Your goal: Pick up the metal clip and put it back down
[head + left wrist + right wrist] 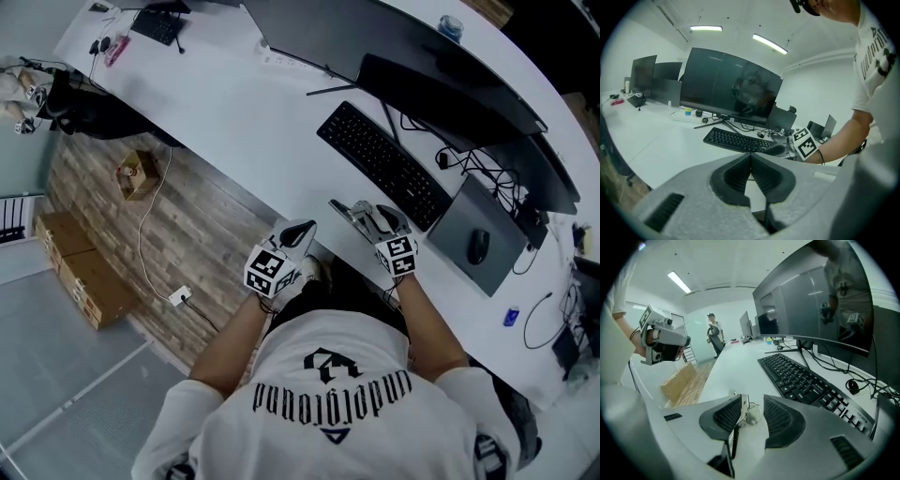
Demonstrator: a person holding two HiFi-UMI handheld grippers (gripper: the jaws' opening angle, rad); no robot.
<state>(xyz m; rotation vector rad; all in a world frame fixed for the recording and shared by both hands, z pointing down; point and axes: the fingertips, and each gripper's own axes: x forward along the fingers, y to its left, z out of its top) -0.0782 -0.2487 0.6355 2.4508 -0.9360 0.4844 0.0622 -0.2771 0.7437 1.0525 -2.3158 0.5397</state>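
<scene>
The metal clip (744, 409) is a small silver clip with wire handles, lying on the white desk (272, 131) near its front edge. My right gripper (752, 398) stands open around it: the clip leans against the left pad (727, 414), with a gap to the right pad. In the head view the right gripper (361, 215) points at the desk edge just before the keyboard, with the clip (343, 208) at its tips. My left gripper (302, 231) hovers off the desk edge to the left, shut on nothing; its pads (740, 171) meet at the tips.
A black keyboard (384, 164) lies just beyond the right gripper, under a wide monitor (441, 70). A mouse (478, 246) sits on a grey pad to the right, amid cables. Cardboard boxes (80, 267) stand on the floor at left. A person (714, 336) stands far off.
</scene>
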